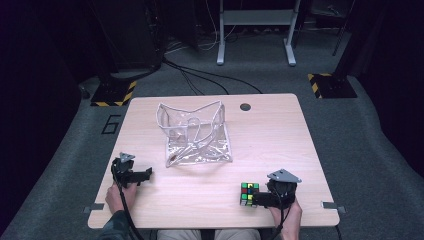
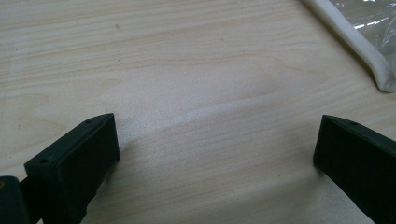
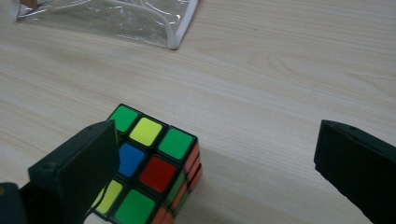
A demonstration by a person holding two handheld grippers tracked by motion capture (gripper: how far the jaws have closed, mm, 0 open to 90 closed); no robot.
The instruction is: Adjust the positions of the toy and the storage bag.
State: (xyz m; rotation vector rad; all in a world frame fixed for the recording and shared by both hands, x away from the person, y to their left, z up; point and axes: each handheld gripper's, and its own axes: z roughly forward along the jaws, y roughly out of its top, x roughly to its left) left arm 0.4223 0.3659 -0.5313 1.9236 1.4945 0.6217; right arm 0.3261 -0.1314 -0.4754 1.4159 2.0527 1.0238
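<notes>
A scrambled Rubik's cube (image 1: 249,194) sits on the wooden table (image 1: 280,140) near its front edge, right of centre. My right gripper (image 1: 259,199) is right up against it, pointing left. In the right gripper view the cube (image 3: 154,163) shows green, yellow, blue and red tiles, and the open right gripper (image 3: 215,135) has its left jaw covering the cube's near corner. A crumpled clear plastic bag (image 1: 197,135) with white trim lies mid-table. My left gripper (image 1: 144,174) rests open at the front left, with bare wood between the jaws (image 2: 217,135).
The bag's white trim (image 2: 369,51) reaches into the top right of the left gripper view, and its corner (image 3: 177,32) lies beyond the cube in the right gripper view. A round cable hole (image 1: 245,106) sits near the table's far edge.
</notes>
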